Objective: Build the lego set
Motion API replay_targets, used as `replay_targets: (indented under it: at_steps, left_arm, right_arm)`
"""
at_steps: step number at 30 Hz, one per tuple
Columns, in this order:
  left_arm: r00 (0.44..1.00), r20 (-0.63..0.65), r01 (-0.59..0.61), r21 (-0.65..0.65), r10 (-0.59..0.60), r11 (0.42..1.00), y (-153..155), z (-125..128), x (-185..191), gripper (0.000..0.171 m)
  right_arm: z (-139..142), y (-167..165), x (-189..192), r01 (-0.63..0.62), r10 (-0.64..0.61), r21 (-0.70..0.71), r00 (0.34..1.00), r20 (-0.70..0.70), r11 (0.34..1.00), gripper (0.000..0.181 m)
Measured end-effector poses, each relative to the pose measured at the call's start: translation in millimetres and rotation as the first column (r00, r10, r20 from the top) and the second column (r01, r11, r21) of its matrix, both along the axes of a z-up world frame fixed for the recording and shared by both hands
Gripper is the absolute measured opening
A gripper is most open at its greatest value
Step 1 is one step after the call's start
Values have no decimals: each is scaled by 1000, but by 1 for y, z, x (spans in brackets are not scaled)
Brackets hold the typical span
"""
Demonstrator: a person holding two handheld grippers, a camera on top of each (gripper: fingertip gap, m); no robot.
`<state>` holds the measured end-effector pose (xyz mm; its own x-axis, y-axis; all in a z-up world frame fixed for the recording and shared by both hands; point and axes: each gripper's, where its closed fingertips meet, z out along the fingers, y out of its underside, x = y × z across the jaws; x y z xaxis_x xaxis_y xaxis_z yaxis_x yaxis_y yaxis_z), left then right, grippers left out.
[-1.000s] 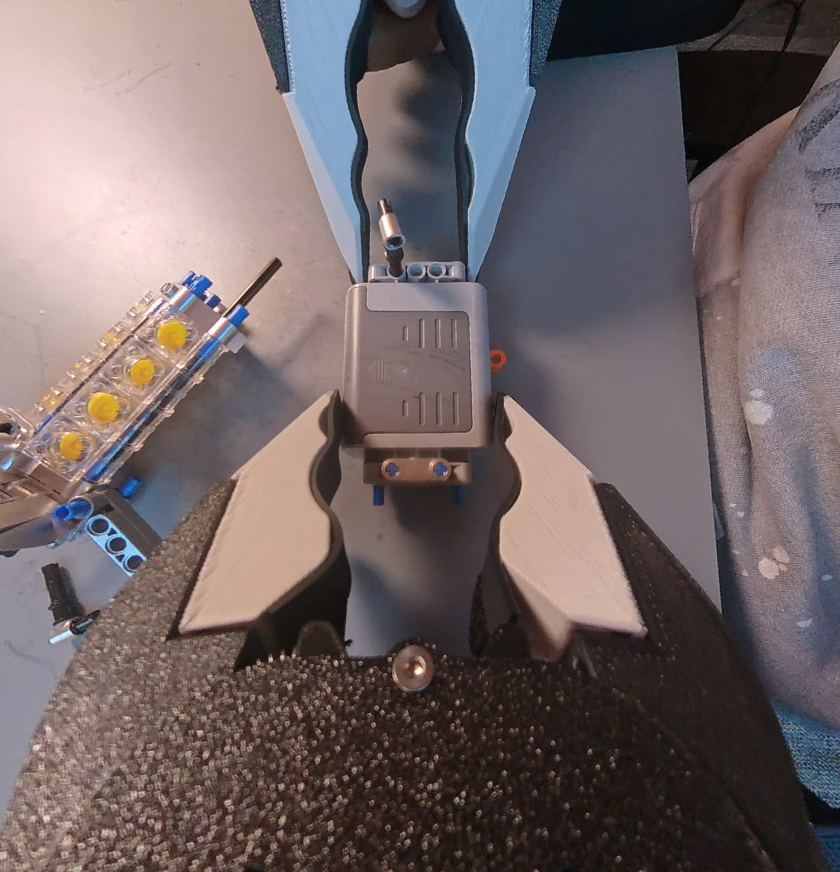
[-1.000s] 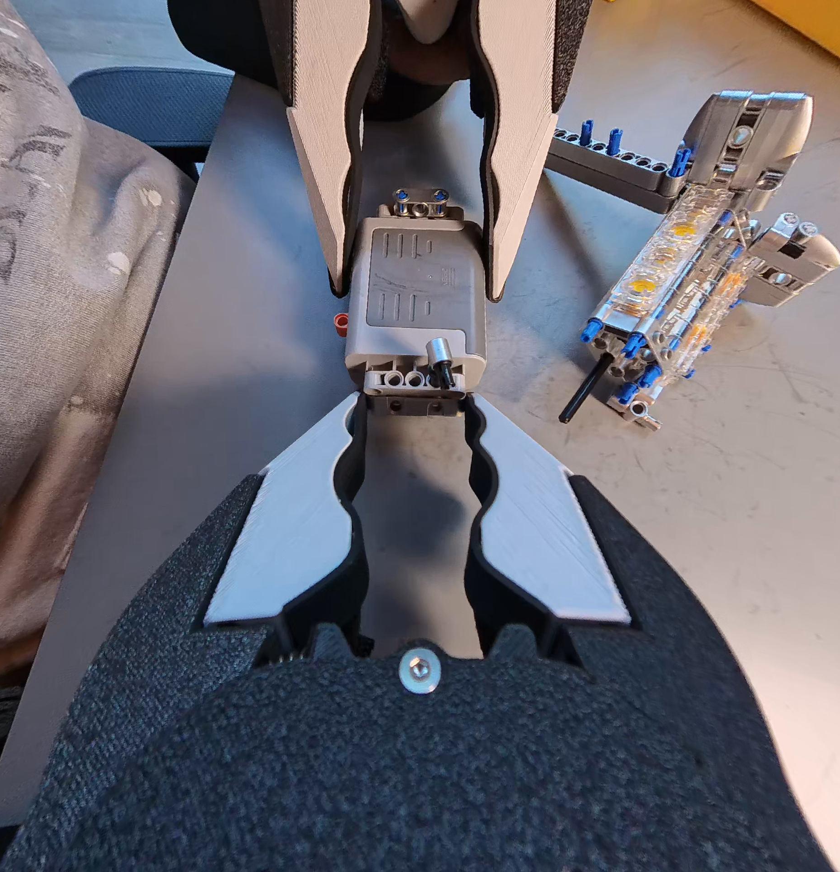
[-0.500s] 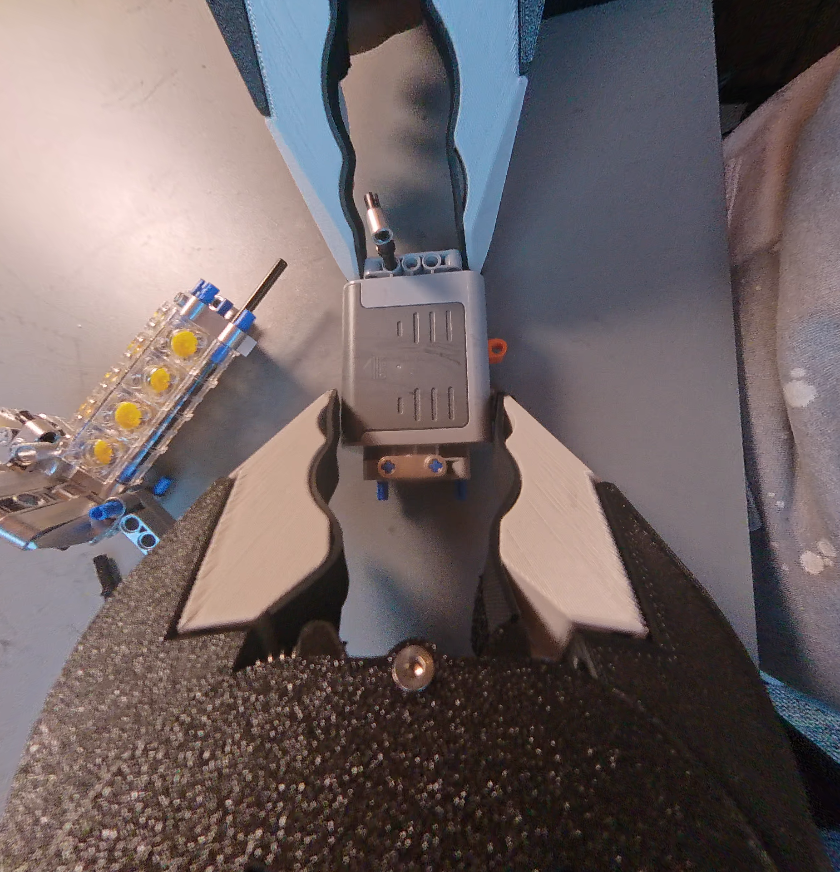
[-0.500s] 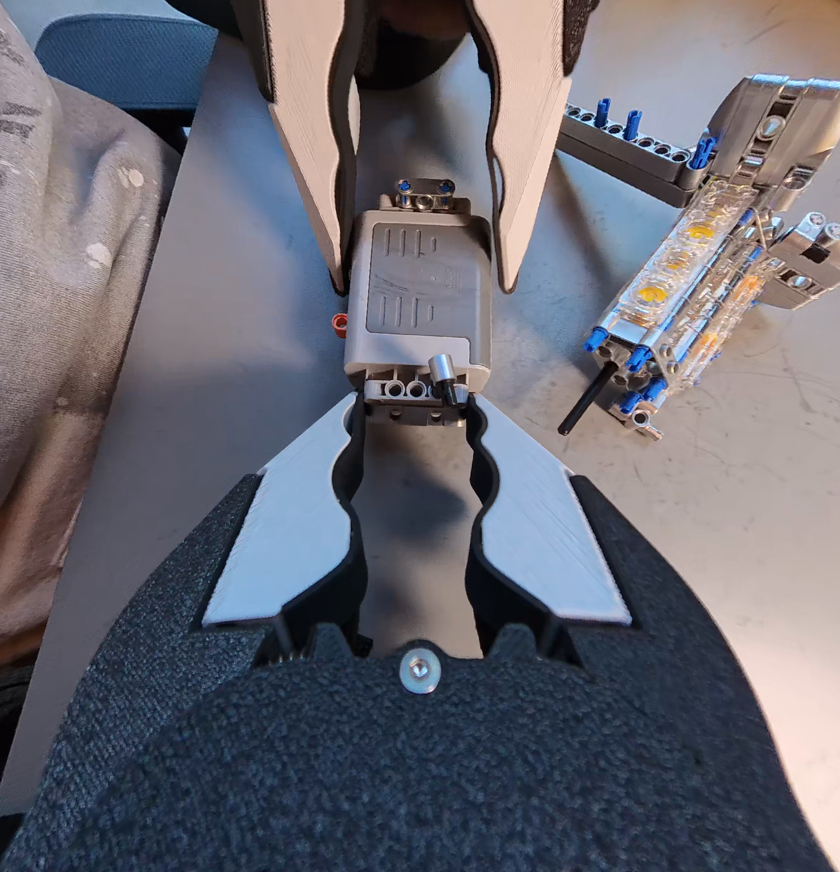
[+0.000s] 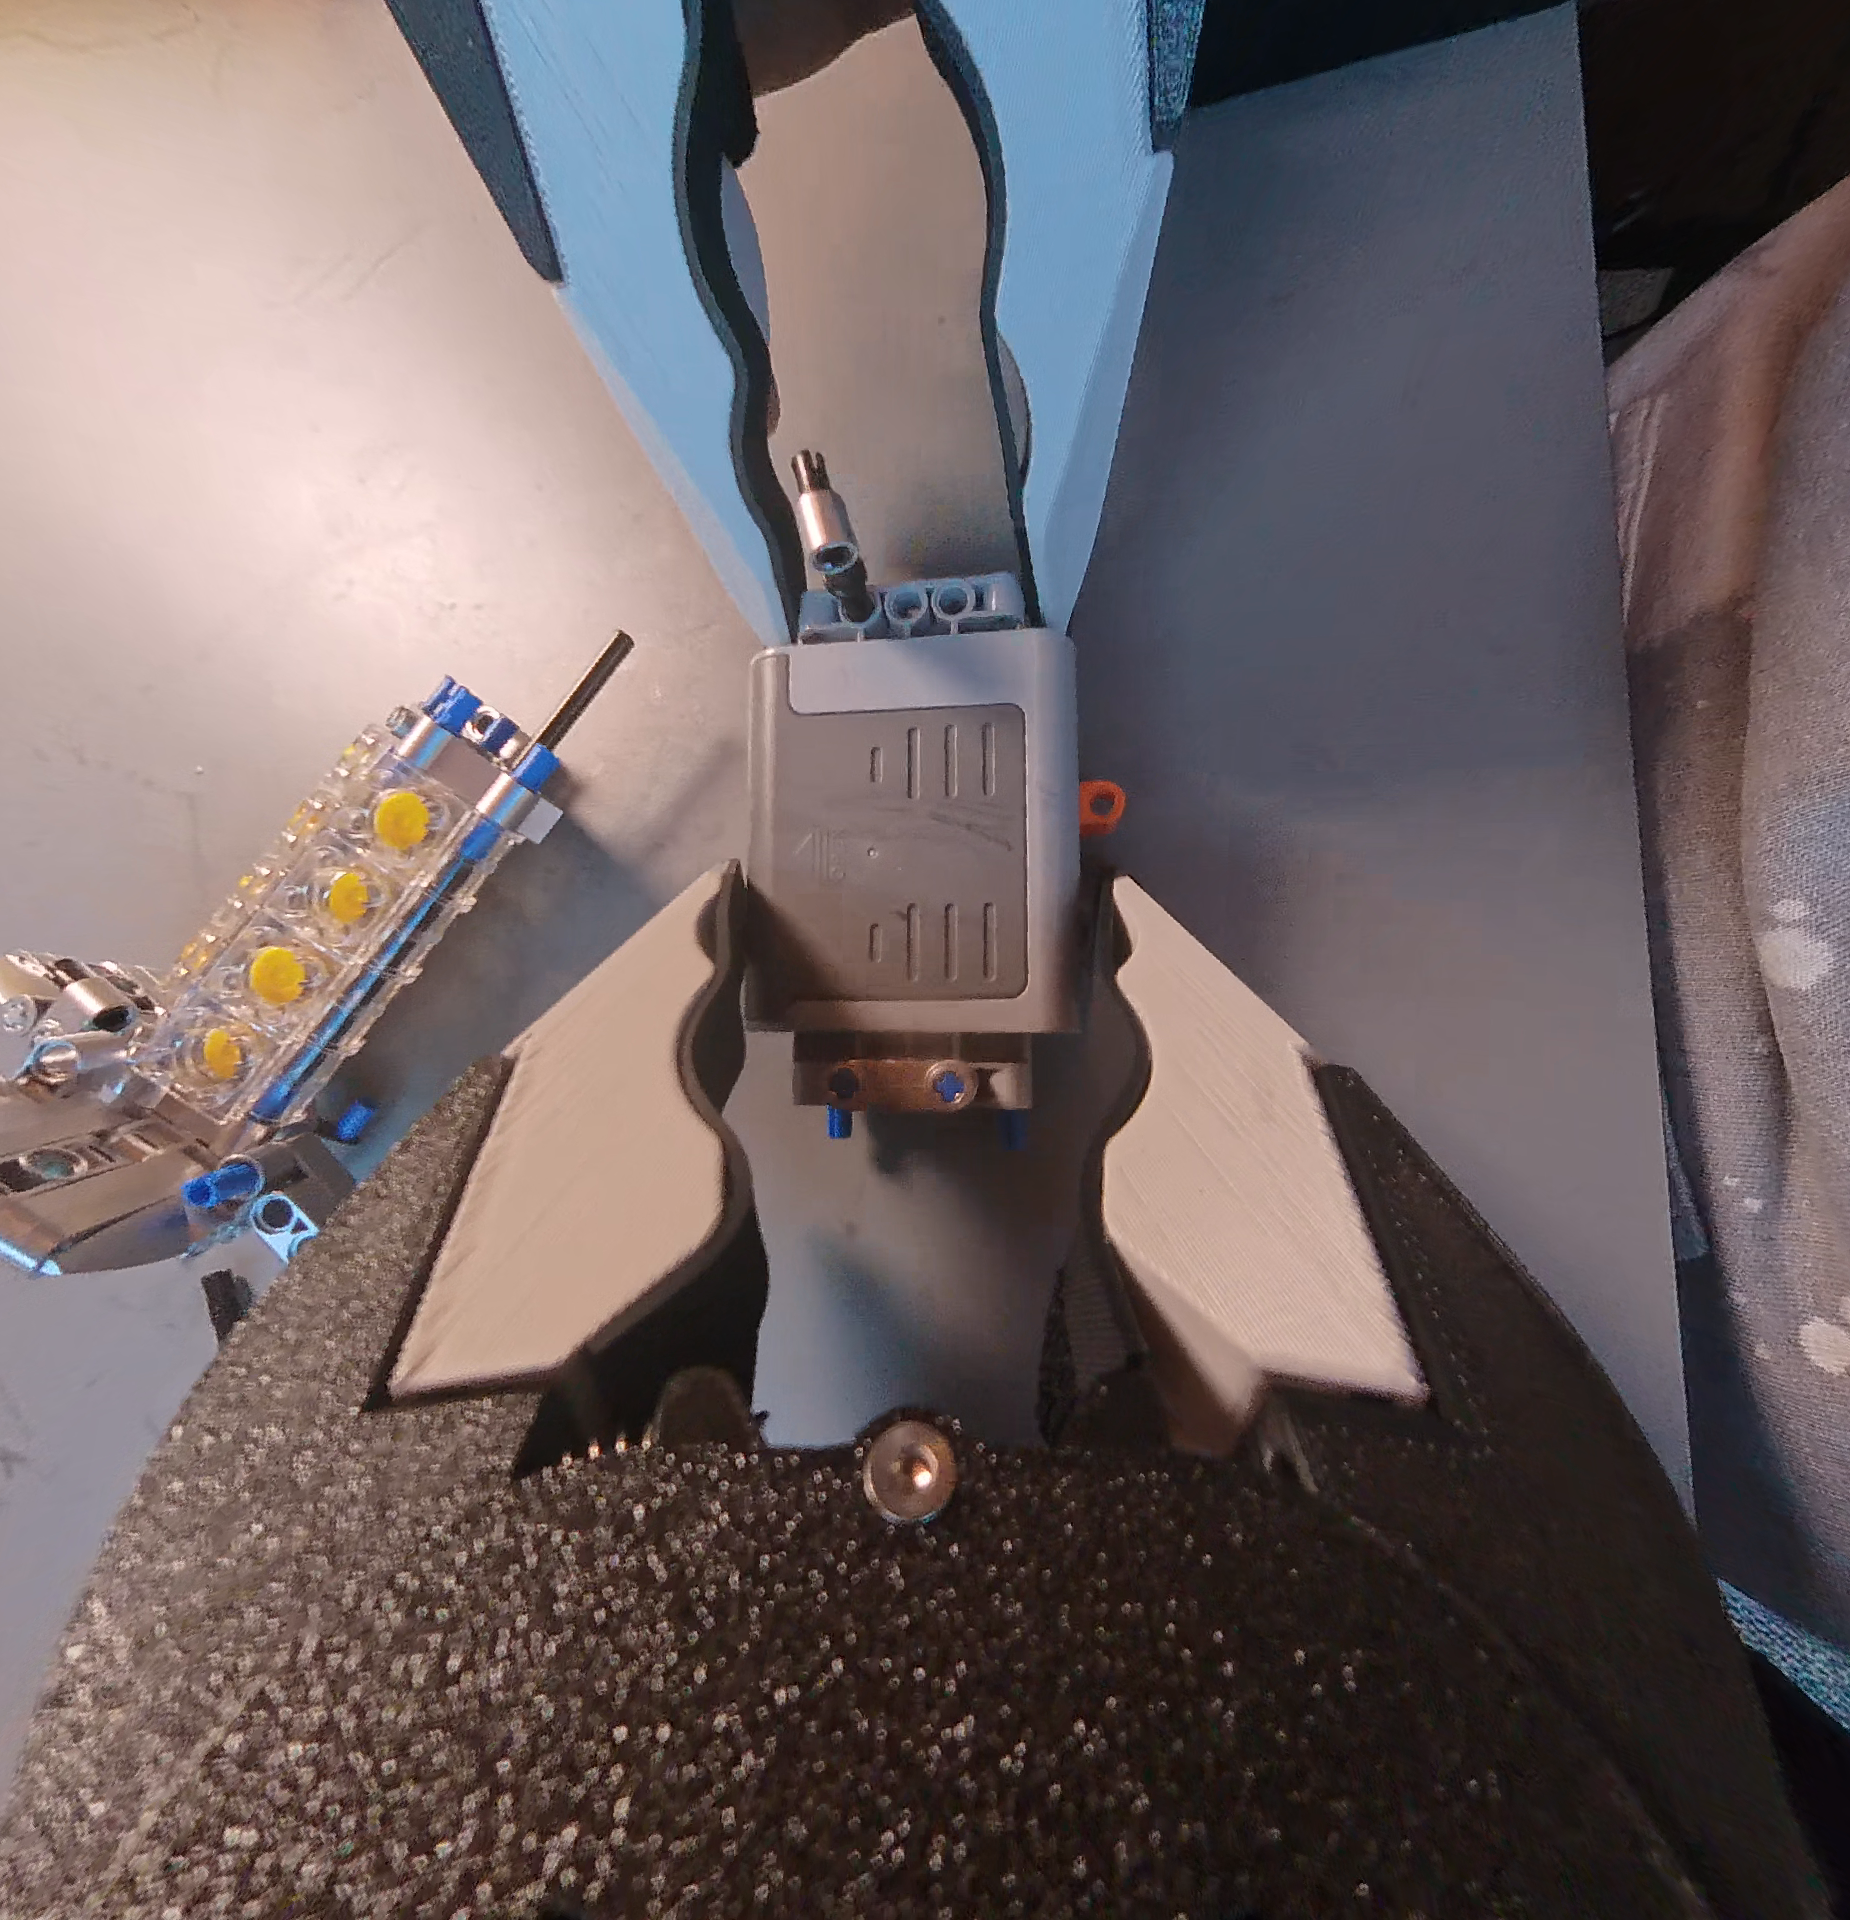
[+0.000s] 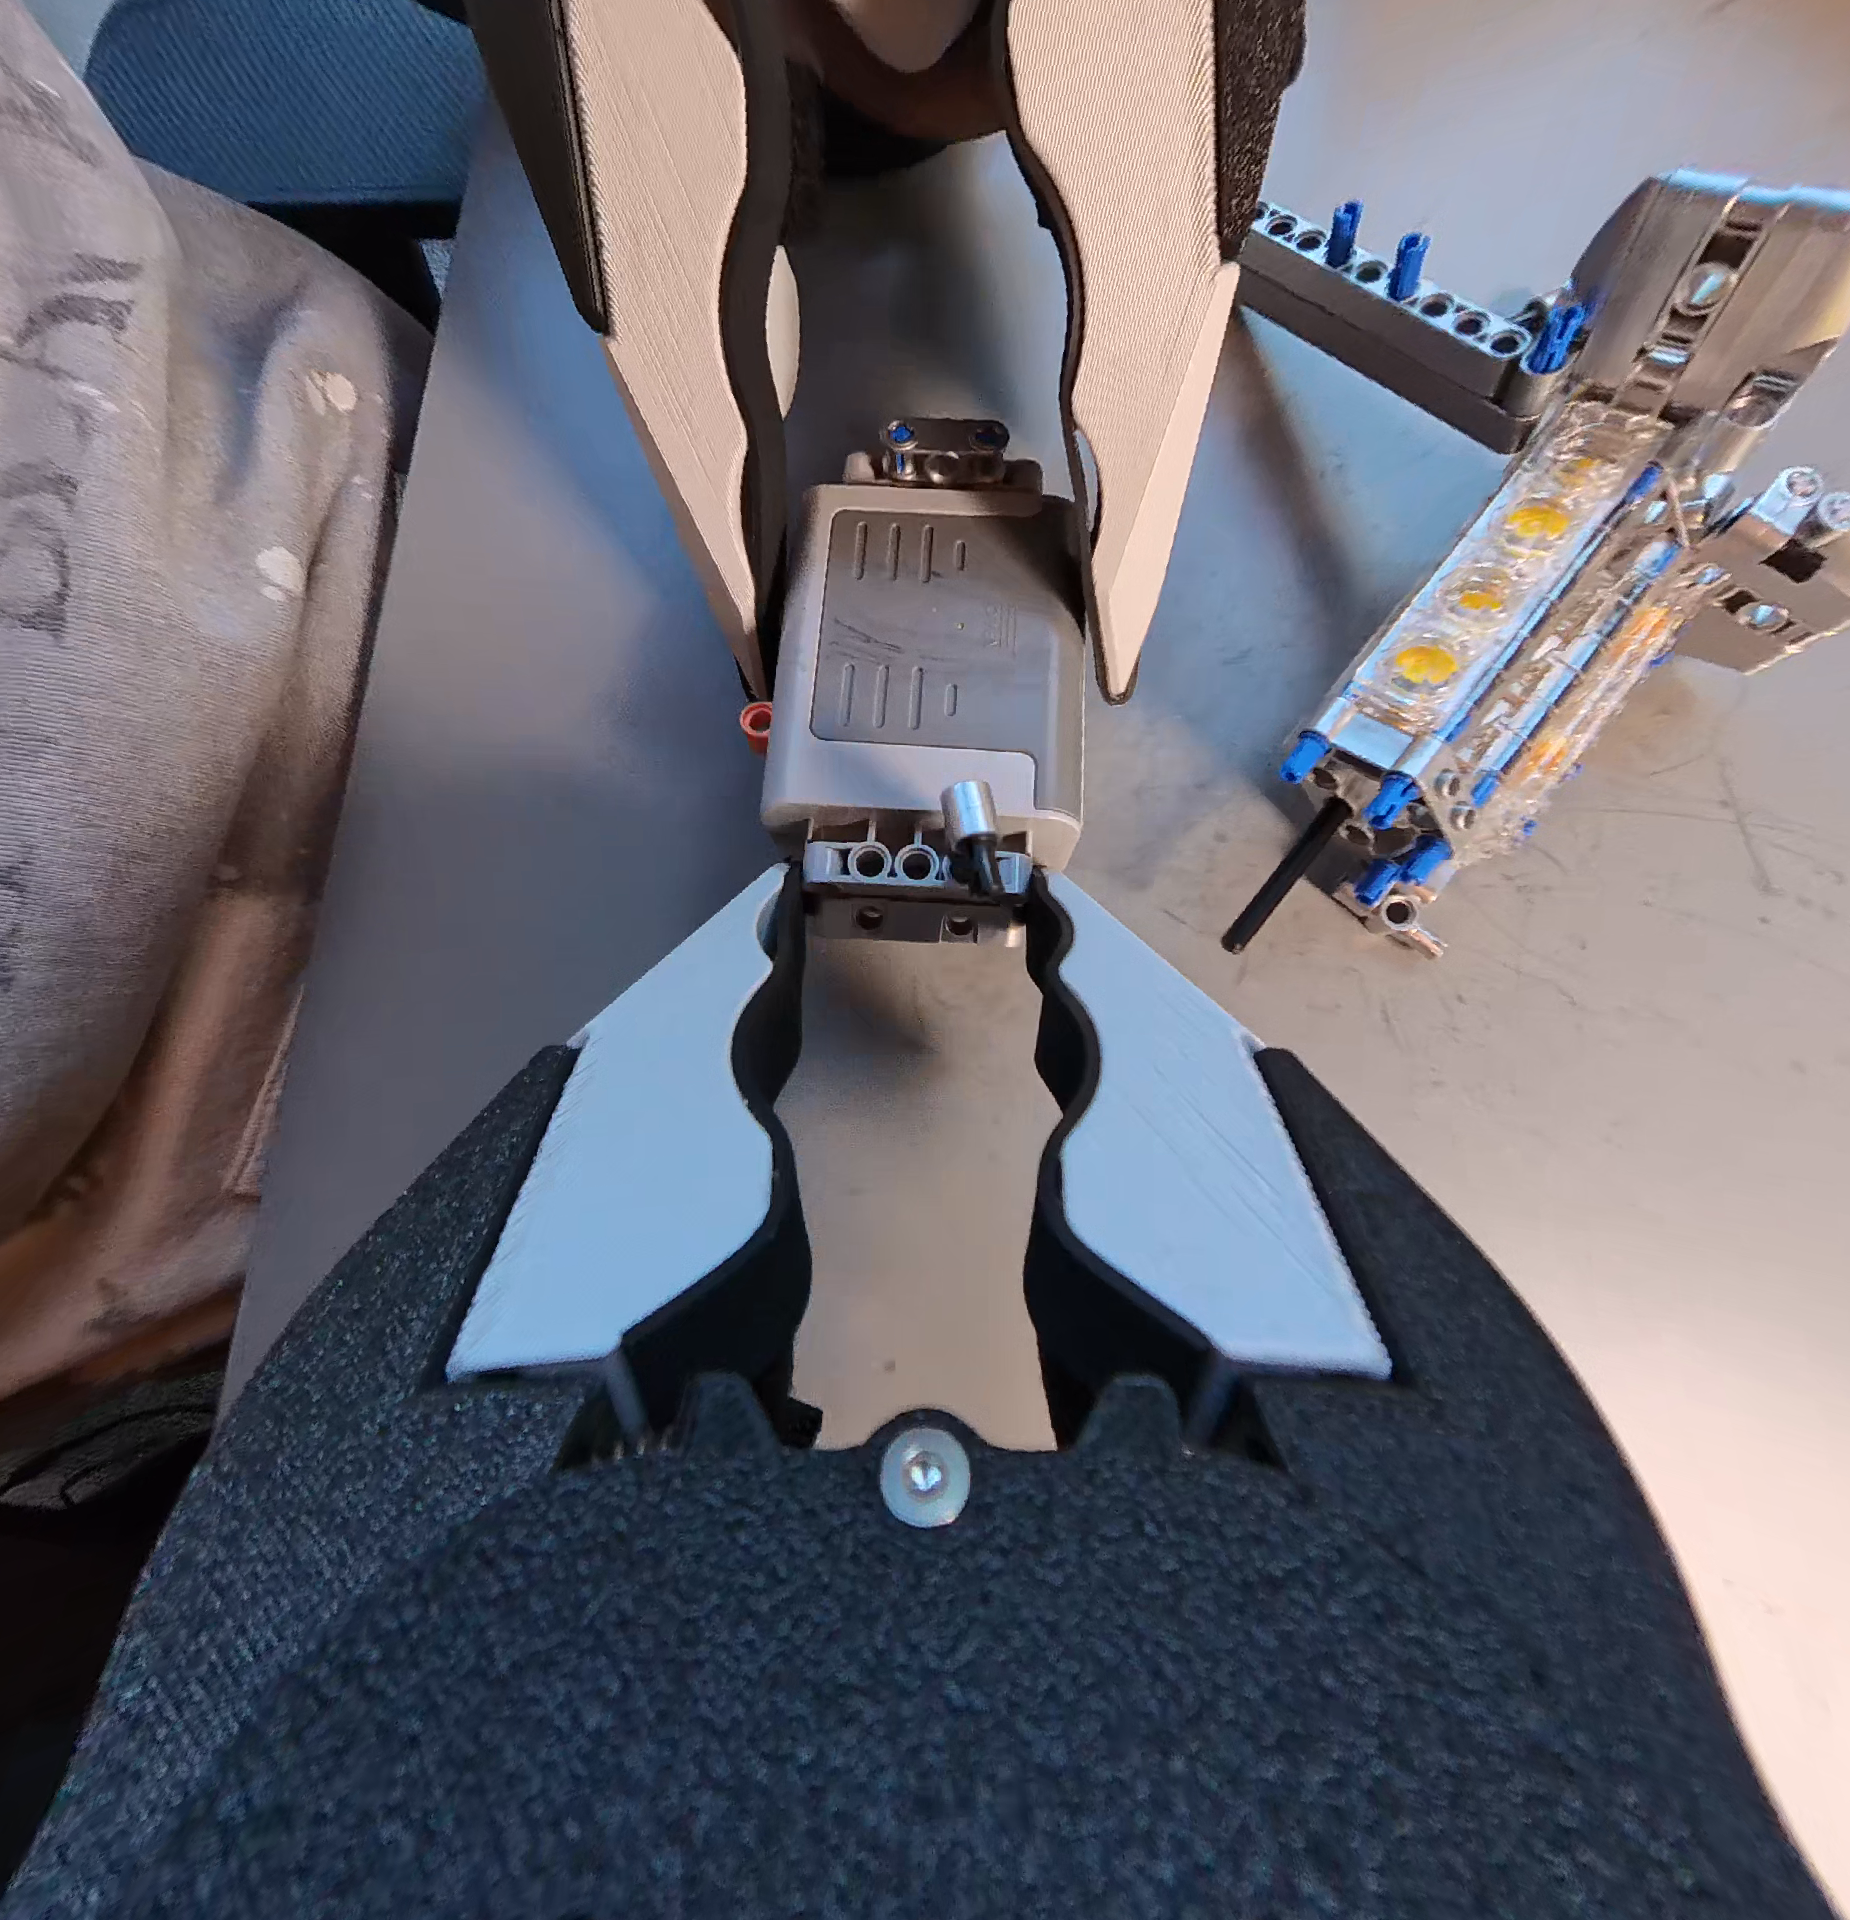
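Both tools are meeting over one grey battery box (image 5: 905, 852), which is sitting at the near edge of the pale table (image 5: 225, 364). The left tool (image 5: 910, 951) is pinching the box by its two long sides at one end, its light grey fingers (image 5: 630, 1122) pressing against the casing. The right tool (image 6: 913, 894) is facing it from the opposite end, its tips clamping the small grey beam (image 6: 905, 864) with round holes fixed to that end of the box. On that beam a short silver bush on a black pin (image 6: 971, 821) is sticking up at a tilt. At the left tool's end of the box, a tan connector with blue pins (image 5: 900, 1083) is poking out between the fingers. A small orange tab (image 5: 1100, 802) is jutting from the side of the box that is facing the table edge. On the other side of the box, well apart from it, a clear block with yellow studs (image 5: 308, 935) is lying at a slant, with a black axle (image 5: 583, 691) projecting toward the box and silver panels (image 5: 59, 1174) joined to its far end. Beyond that, a dark holed beam with blue pins (image 6: 1388, 312) is lying flat. Past the table edge by the orange tab, grey spotted fabric (image 5: 1762, 935) is crowding the view.
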<state>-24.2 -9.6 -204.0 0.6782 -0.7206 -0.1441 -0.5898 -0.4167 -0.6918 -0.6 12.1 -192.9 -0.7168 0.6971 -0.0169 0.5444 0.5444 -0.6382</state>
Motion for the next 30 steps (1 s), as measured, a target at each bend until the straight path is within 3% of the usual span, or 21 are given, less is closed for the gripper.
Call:
replay_targets:
  at_steps: [14,27,30]
  left_arm:
    - [999,-41,34,13,-33,999,8,0,6,65]
    - [999,-17,30,14,-29,999,8,-4,6,66]
    - [999,-23,33,19,-33,999,7,-3,7,66]
  right_arm:
    - [10,6,5,-15,1,124,994,109,992,40]
    - [-9,3,-1,68,-70,44,996,52,997,41]
    - [-9,7,7,54,-56,48,997,48,997,49]
